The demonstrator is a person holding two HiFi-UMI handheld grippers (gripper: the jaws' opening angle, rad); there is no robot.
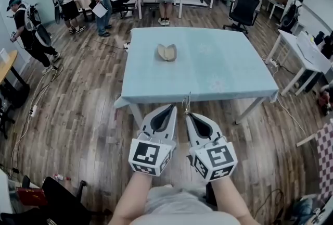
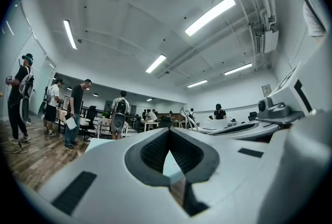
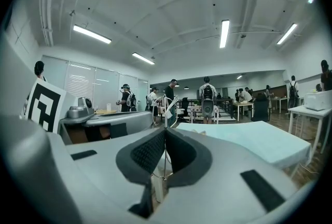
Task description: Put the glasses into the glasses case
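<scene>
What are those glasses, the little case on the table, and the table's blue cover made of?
The glasses: probably thin metal wire, judging by the slim, pale frame. The glasses case: a beige, matte shell lying open, perhaps leatherette or fabric, though it is too small to be sure. The table cover: pale blue cloth, since it hangs and folds at the corners.

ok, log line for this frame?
left hand-held gripper: shut, empty | right hand-held gripper: shut on glasses | glasses case: open on table, apart from both | insertion: not yet
</scene>
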